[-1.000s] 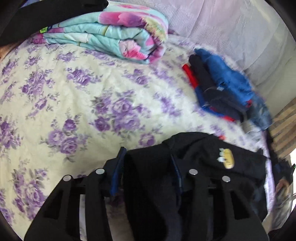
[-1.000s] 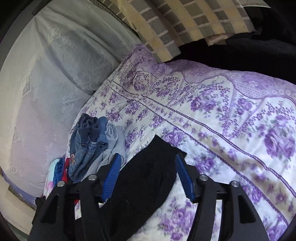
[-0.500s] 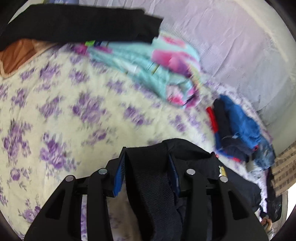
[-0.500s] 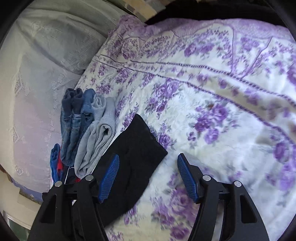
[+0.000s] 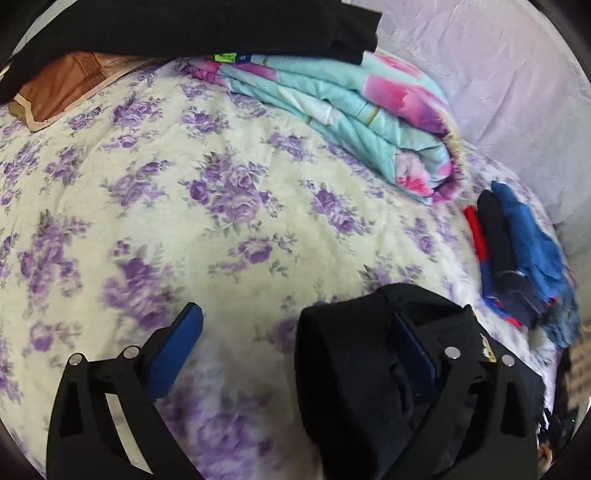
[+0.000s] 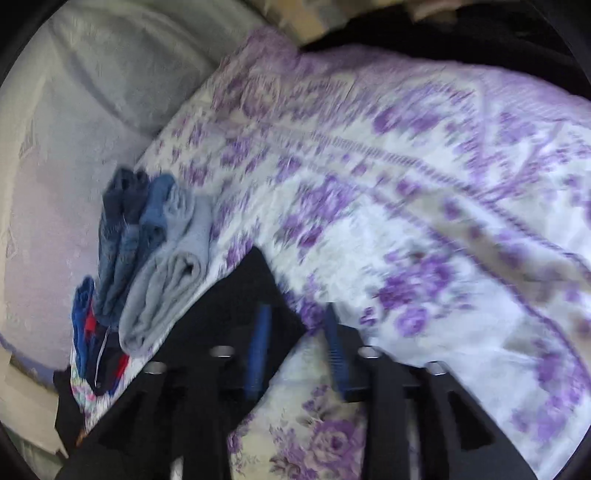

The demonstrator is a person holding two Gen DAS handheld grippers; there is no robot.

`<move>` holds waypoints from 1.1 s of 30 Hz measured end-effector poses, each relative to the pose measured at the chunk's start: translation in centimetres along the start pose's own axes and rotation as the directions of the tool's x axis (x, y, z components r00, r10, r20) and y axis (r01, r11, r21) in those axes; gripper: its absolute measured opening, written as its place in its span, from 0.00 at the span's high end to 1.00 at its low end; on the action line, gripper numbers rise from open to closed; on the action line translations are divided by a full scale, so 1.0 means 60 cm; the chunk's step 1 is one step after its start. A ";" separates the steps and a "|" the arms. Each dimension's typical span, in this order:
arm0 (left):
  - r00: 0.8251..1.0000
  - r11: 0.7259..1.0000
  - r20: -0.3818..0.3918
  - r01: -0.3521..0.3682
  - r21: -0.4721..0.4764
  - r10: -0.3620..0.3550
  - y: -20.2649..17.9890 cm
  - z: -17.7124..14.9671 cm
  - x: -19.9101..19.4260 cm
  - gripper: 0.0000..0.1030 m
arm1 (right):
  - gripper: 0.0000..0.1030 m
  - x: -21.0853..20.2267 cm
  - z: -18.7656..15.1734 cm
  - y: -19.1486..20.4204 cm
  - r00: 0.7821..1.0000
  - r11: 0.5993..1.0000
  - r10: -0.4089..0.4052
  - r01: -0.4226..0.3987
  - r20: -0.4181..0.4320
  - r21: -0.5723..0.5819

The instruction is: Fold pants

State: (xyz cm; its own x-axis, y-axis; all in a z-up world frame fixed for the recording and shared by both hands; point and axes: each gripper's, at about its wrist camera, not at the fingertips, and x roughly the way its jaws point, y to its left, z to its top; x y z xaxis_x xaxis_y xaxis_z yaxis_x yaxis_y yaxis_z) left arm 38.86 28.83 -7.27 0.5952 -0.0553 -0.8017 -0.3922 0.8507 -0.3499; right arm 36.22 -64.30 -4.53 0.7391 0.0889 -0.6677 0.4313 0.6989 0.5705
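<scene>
The black pants (image 5: 354,373) lie folded on the purple-flowered bedspread (image 5: 207,206), draped against the right finger of my left gripper (image 5: 295,354), whose jaws stand wide apart and hold nothing. In the right wrist view the pants' end (image 6: 243,295) lies at the lower left, with a corner between the fingers of my right gripper (image 6: 297,350). Its jaws have narrowed with a gap between the blue pads; the view is blurred.
A rolled teal and pink quilt (image 5: 354,110) lies at the back with black cloth (image 5: 207,29) on it. A pile of folded blue, red and dark clothes (image 5: 517,258) sits right; jeans and grey clothes (image 6: 155,251) show left. A brown pillow (image 5: 62,88) sits far left.
My left gripper has opened wide and let go of the black pants. My right gripper has narrowed its jaws and swung over the pants' corner.
</scene>
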 end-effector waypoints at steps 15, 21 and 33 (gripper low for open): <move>0.951 0.963 -0.161 0.268 -0.005 -0.265 0.075 -0.176 -0.152 0.07 | 0.23 -0.225 -0.220 0.004 0.981 0.977 0.191 -0.194 -0.040 -0.088; 0.900 0.919 -0.188 0.385 -0.084 -0.394 0.083 -0.275 -0.198 0.07 | 0.21 -0.293 -0.287 0.024 0.980 0.963 0.196 -0.197 -0.020 -0.184; 0.771 0.761 -0.096 0.587 -0.277 -0.630 0.037 -0.292 -0.154 0.48 | 0.16 -0.359 -0.368 0.025 0.943 0.935 0.334 -0.331 -0.004 -0.125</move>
State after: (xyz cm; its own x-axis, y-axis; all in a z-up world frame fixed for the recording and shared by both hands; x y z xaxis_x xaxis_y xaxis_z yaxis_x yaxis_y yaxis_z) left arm 20.19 22.10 -9.13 0.6386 -0.6286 -0.4438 -0.1430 0.4697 -0.8711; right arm 9.53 -49.49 0.14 0.8388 0.3195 -0.4408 0.0937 0.7128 0.6951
